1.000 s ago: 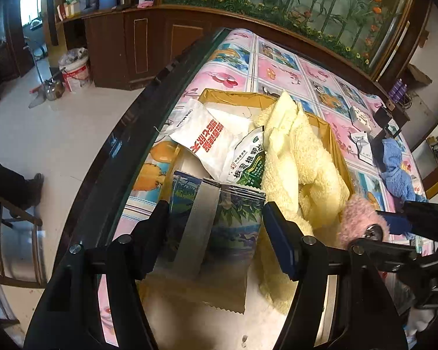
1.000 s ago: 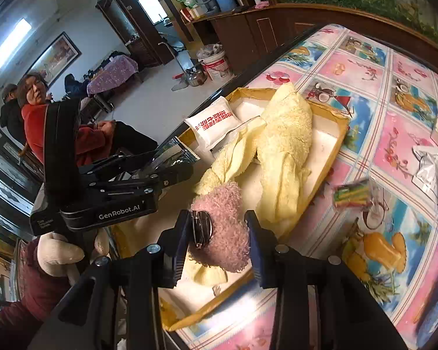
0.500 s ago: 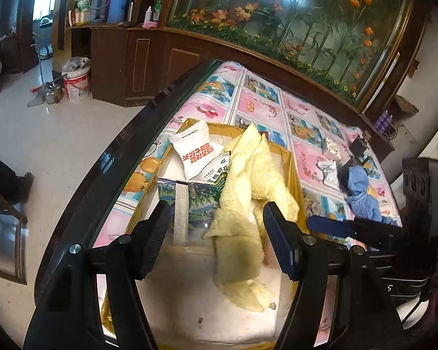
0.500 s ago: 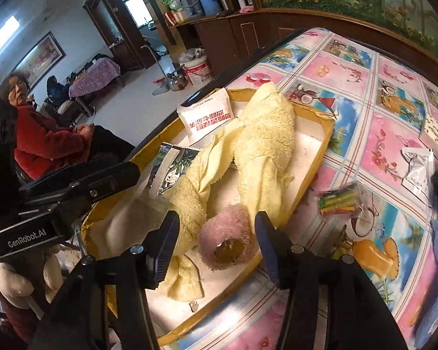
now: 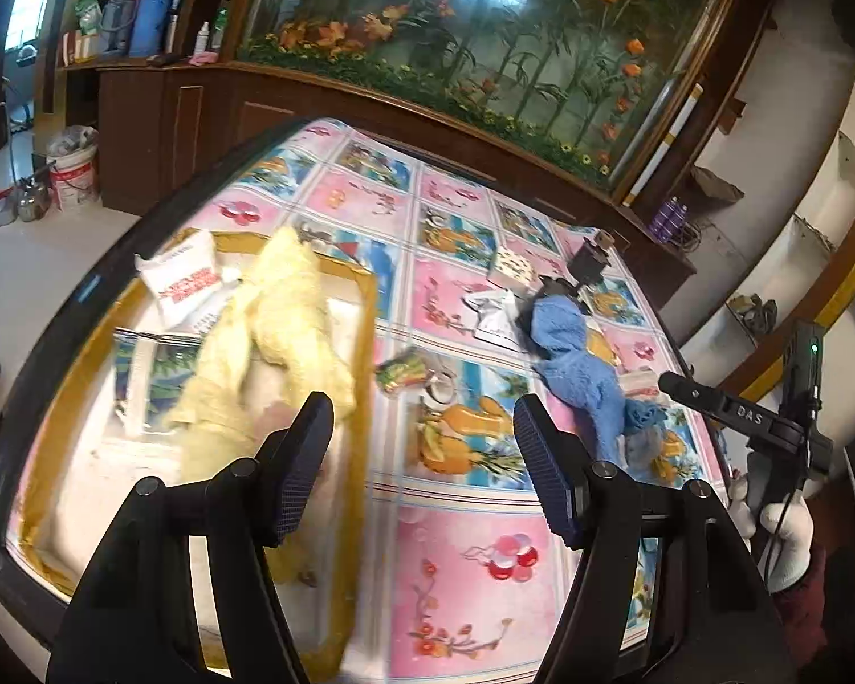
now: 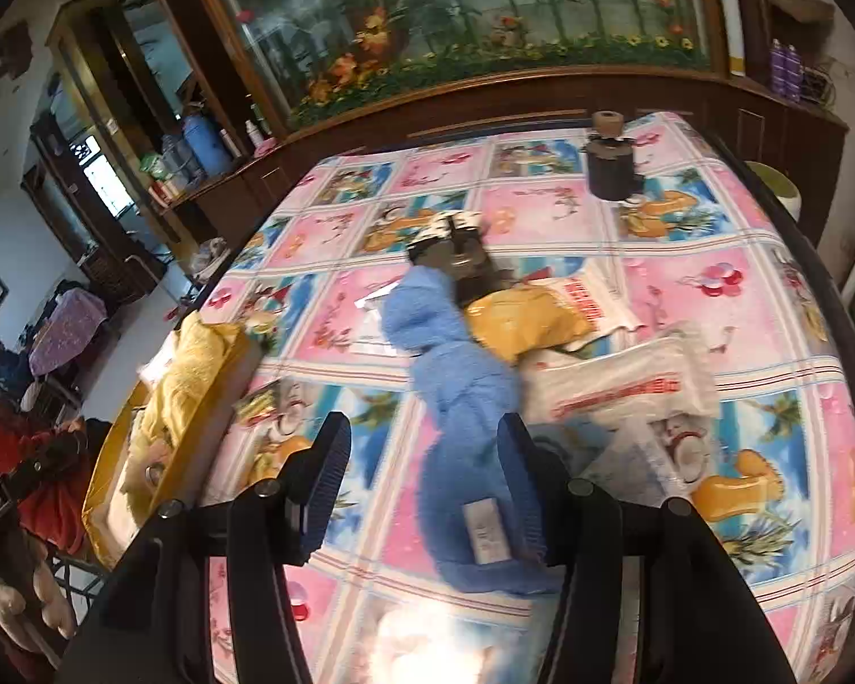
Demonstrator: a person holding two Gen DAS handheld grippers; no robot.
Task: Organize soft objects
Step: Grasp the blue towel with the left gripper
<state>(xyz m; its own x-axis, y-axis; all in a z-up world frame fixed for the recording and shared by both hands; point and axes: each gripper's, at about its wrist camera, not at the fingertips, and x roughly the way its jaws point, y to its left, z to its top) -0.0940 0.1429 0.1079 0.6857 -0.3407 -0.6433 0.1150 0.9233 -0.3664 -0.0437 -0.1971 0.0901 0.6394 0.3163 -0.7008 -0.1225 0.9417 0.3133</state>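
Observation:
A blue fluffy cloth lies stretched on the patterned tablecloth; it also shows in the left wrist view as the blue cloth. My right gripper hovers over its near end, open, and the cloth shows between the fingers with the pads not pressing on it. My left gripper is open and empty above the tablecloth, just right of the yellow-rimmed tray. A yellow fluffy cloth, a white packet and a printed packet lie in that tray.
A yellow packet and a white plastic bag lie right of the blue cloth. A black cylinder stands at the far side. A small coloured packet lies mid-table. A wooden cabinet with a flower mural lines the back.
My right gripper opened, left the pink fluffy item in the tray and swung right to the blue cloth. My left gripper drew back from the printed packet and turned right.

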